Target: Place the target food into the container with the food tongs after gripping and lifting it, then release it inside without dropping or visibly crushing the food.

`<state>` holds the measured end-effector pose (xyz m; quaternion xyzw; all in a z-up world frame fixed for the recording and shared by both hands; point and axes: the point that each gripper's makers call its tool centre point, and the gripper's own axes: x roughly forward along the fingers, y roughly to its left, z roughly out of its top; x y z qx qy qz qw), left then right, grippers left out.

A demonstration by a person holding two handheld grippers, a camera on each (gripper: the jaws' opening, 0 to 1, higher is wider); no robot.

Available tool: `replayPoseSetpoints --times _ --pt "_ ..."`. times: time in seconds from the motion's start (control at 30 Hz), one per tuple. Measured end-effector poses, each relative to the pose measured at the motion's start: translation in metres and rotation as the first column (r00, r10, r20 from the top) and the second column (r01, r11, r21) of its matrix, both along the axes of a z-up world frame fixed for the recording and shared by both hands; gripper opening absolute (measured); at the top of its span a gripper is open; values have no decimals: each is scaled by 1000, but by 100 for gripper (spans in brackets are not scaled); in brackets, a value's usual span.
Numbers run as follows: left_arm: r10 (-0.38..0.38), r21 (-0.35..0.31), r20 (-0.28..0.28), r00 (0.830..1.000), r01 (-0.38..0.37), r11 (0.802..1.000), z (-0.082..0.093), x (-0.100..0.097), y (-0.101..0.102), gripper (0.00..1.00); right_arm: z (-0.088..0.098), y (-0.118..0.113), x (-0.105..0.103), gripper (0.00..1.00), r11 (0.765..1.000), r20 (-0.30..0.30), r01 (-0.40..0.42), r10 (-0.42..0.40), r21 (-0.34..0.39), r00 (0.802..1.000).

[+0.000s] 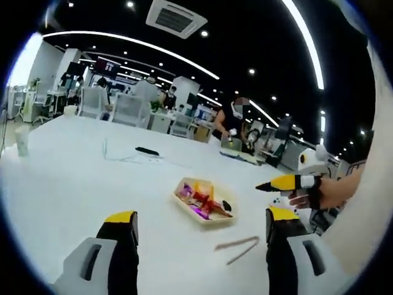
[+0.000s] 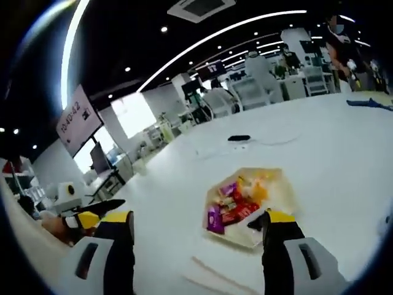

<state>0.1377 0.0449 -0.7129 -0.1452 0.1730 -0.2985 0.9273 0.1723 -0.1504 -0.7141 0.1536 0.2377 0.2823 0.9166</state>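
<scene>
Snacks (image 1: 206,200) in bright wrappers lie in a shallow tray (image 1: 184,203) on the white table (image 1: 73,178), with wooden tongs (image 1: 238,249) lying just beside it (nearer the camera). Left claw (image 1: 199,230) and right claw (image 2: 196,236) both gape wide, holding nothing.

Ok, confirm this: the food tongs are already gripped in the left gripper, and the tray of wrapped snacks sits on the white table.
Not quite. The food tongs are not gripped; they lie loose on the white table in front of the tray, between the left gripper's open tongs, as the left gripper view shows. The tray of wrapped snacks does sit on the white table.
</scene>
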Motion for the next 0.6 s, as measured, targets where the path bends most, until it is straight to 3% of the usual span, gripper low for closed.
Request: replayPoseSetpoints --times 0.3,0.6 --pt "-4 -10 36 999 5 1000 11 8 -2 90 37 -41 12 93 984 165 177 -177 14 970" --pt "30 -30 49 998 -28 999 21 13 4 97 61 -60 20 94 966 245 256 -256 34 935"
